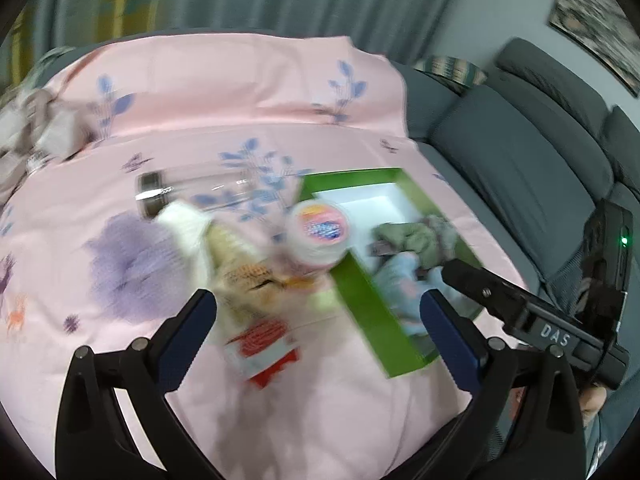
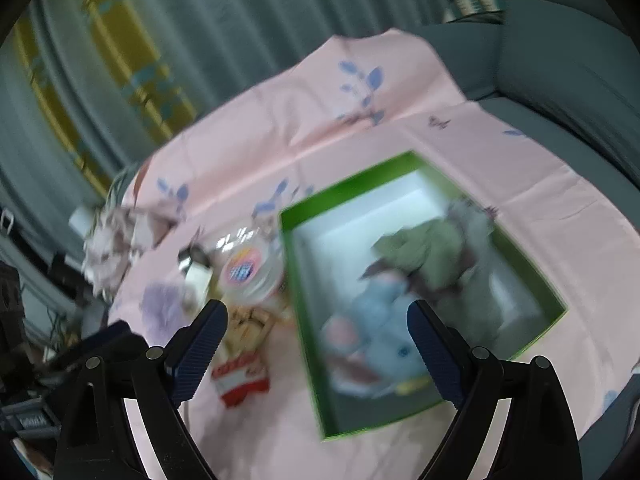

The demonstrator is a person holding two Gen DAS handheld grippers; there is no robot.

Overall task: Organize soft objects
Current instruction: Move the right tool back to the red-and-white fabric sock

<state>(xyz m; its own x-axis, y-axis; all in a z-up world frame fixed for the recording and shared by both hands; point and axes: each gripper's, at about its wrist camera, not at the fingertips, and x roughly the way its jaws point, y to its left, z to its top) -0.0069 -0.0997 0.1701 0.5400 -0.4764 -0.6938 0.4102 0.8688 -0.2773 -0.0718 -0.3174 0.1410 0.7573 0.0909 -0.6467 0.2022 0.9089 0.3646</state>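
Note:
A green box (image 1: 362,312) (image 2: 304,320) with a white inside lies on a pink cloth. In it lie a blue plush mouse (image 2: 380,332) (image 1: 400,276), an olive green soft toy (image 2: 424,256) (image 1: 416,236) and a grey one (image 2: 476,220). Left of the box lie a plush fries toy (image 1: 256,300) (image 2: 240,360), a white round tub (image 1: 318,236) (image 2: 248,272) and a purple mesh puff (image 1: 132,264) (image 2: 160,308). My left gripper (image 1: 318,316) is open and empty above the fries and the box edge. My right gripper (image 2: 316,340) is open and empty above the box; it shows in the left wrist view (image 1: 520,304).
The pink cloth (image 1: 240,100) covers a grey sofa (image 1: 520,160). A clear jar with a metal lid (image 1: 152,196) lies on its side behind the puff. A crumpled pinkish fabric (image 1: 36,128) (image 2: 116,244) lies at far left. Curtains hang behind.

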